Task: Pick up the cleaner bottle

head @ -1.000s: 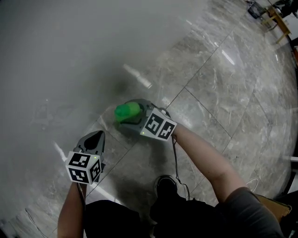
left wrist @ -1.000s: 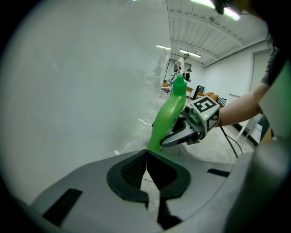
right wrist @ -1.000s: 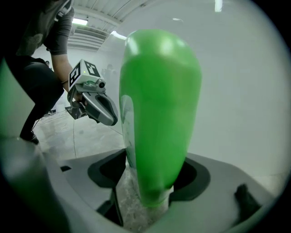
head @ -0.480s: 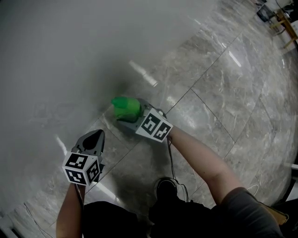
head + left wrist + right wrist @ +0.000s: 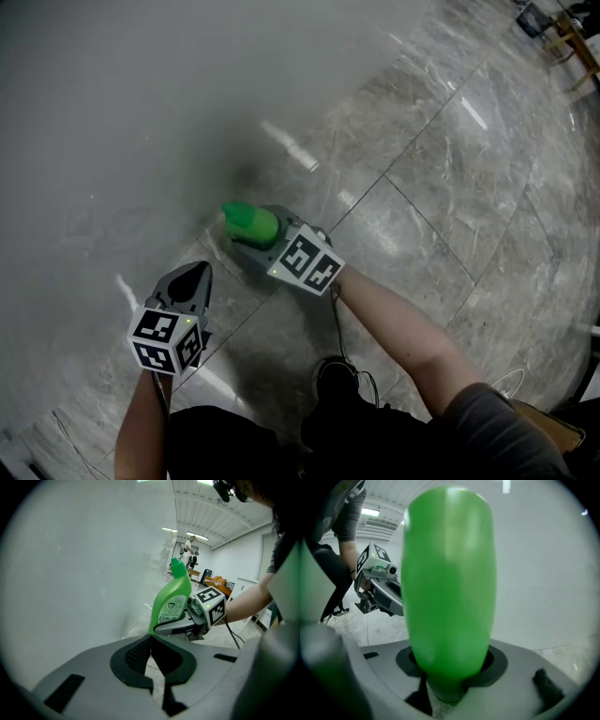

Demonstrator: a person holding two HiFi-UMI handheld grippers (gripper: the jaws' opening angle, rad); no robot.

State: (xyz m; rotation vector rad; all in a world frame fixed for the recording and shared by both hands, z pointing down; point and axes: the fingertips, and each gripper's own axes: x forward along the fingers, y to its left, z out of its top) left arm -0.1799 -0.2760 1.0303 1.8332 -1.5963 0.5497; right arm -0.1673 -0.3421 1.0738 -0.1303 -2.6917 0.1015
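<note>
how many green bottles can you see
1. The green bottle is by the grey wall, between the jaws of the right gripper, which have just been closing on it. No other shows.

Cleaner bottle [image 5: 249, 223] in right gripper [image 5: 255, 246]

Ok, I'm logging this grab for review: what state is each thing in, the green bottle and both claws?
cleaner bottle: near upright, cap on, clamped low on its body; whether it is lifted cannot be told.
right claw: jaws have just been closing, now pressed on the bottle's sides.
left claw: jaws together, empty, apart from the bottle.
</note>
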